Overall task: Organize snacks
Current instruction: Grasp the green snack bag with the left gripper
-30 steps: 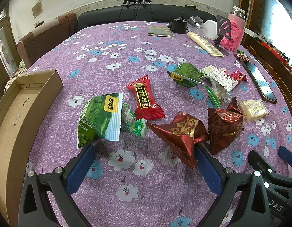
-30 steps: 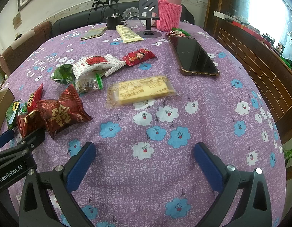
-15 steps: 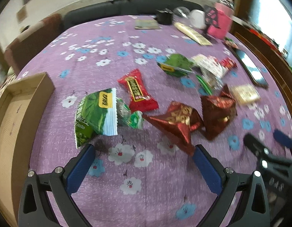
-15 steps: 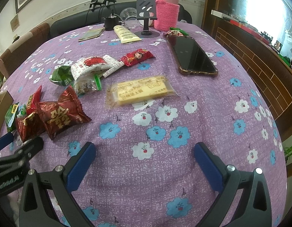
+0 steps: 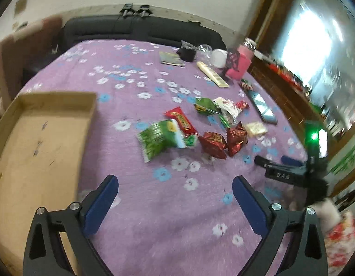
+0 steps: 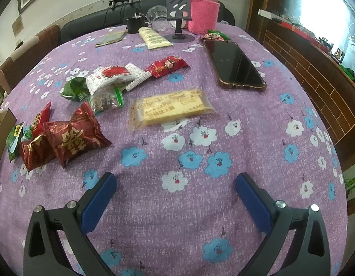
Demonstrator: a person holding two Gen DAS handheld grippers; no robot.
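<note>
left gripper (image 5: pixel 175 197) wide, nothing btwn the jaws, which are closing a bit. snacks sit ahead and slightly right of it, well apart. nearest is the green pack (image 5: pixel 162 139), long axis slanting near-left to far-right. cardboard box (image 5: pixel 46 124) lies left of the pile. right gripper (image 6: pixel 175 197) wide, empty; its closest is the biscuit pack (image 6: pixel 170 110), lying crosswise ahead. left hand prob nearer the green pack.

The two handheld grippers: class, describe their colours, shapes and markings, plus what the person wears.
Both the left gripper and right gripper have black angular frames with triangular cut-outs, silver screws and blue-padded jaws. The right one carries white "DAS" lettering and a green light. A red floral sleeve shows.
</note>
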